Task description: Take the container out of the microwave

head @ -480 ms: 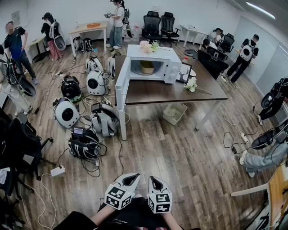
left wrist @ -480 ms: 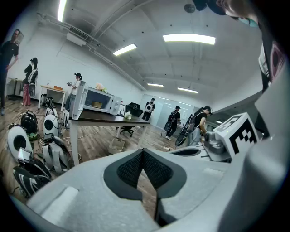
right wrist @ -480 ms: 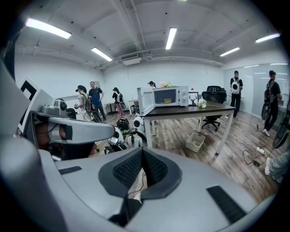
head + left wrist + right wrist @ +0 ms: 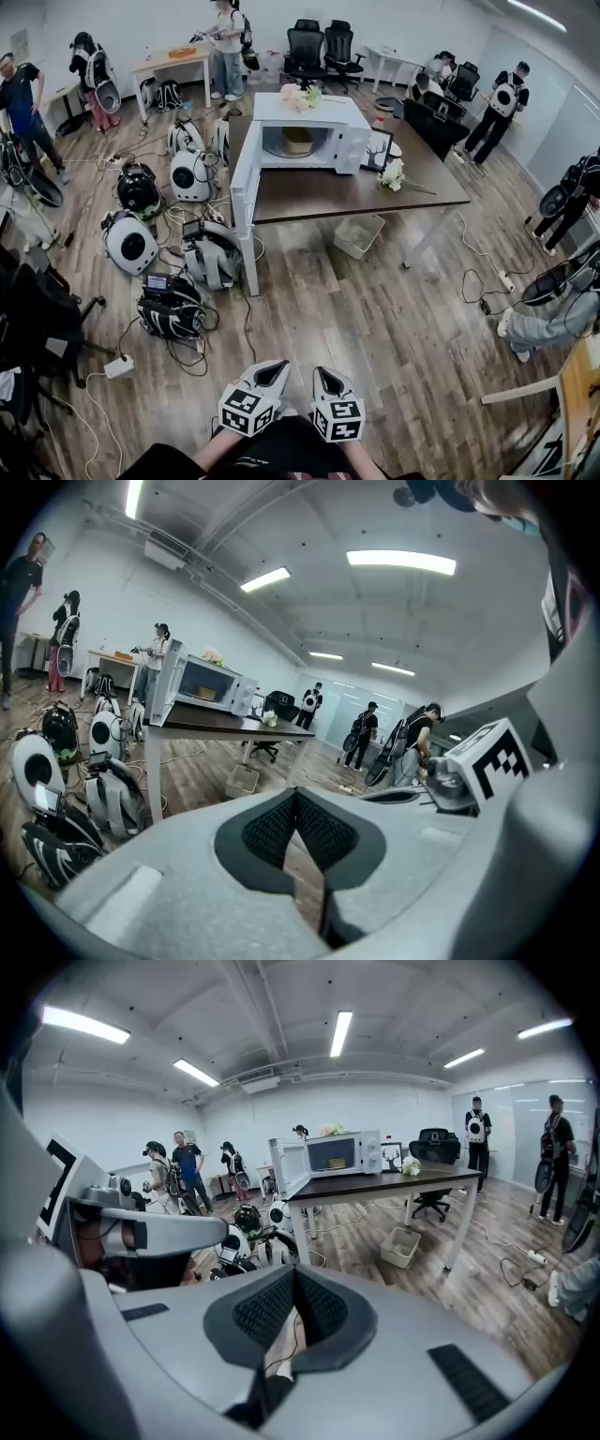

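A white microwave [image 4: 349, 131] stands on a dark brown table [image 4: 356, 192] across the room, its door [image 4: 244, 178] swung open to the left. Inside it sits a tan container [image 4: 297, 140], which also shows in the right gripper view as the container [image 4: 336, 1162]. My left gripper [image 4: 273, 373] and right gripper [image 4: 324, 378] hang side by side at the bottom of the head view, far from the table. Both are shut with nothing between the pads. In the left gripper view the microwave [image 4: 208, 682] is small and distant.
Several round white and black backpack units [image 4: 192, 176] and cables lie on the wooden floor left of the table. A white bin [image 4: 364, 234] sits under the table. Flowers [image 4: 394, 174] and a picture frame [image 4: 379, 150] share the tabletop. People stand around the room's edges.
The head view has shifted a little, so the table sits slightly higher and further left. Both grippers stay low, together and shut. People in the background have moved.
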{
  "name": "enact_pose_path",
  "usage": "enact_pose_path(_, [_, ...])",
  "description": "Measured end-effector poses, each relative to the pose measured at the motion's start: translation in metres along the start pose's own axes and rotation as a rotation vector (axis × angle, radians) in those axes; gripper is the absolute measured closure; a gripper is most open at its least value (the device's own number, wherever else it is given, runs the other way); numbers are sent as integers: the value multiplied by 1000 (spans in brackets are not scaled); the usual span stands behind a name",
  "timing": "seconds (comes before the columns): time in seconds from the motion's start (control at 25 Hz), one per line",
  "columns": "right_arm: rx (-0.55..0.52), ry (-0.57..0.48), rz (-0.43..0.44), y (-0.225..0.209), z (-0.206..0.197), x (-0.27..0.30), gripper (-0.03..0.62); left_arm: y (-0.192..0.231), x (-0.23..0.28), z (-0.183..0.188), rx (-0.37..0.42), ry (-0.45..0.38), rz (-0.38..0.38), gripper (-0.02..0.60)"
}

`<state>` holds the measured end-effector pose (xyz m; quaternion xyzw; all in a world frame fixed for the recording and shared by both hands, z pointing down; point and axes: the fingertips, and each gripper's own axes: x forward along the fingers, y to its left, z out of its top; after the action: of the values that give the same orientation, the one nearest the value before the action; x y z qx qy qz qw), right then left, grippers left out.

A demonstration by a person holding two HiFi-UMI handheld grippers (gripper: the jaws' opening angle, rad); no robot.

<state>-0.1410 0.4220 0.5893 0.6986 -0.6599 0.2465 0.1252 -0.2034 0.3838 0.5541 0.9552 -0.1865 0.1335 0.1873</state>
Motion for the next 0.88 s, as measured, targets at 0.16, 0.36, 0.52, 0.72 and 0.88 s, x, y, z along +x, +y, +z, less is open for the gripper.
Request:
enact_pose_path(0.16, [13,-16,-27,-8,15,14,586,15,15,12,-9,-11,-17,572])
enact_pose_path(0.36, [22,-12,-57,-18,31,39,586,36,37,31,-5,-12,-51,572])
enact_pose_path(0.52, [39,-17,-68,-21,45,65,586,61,54,46,5,-13,-73,572])
enact_pose_path(0.72, [36,2,-97,-22,60,100,586,89,72,60,39,11,-115,572])
enact_pose_path(0.88, [111,-27,-93,-13,71,118,586,107,77,69,60,18,-135,572])
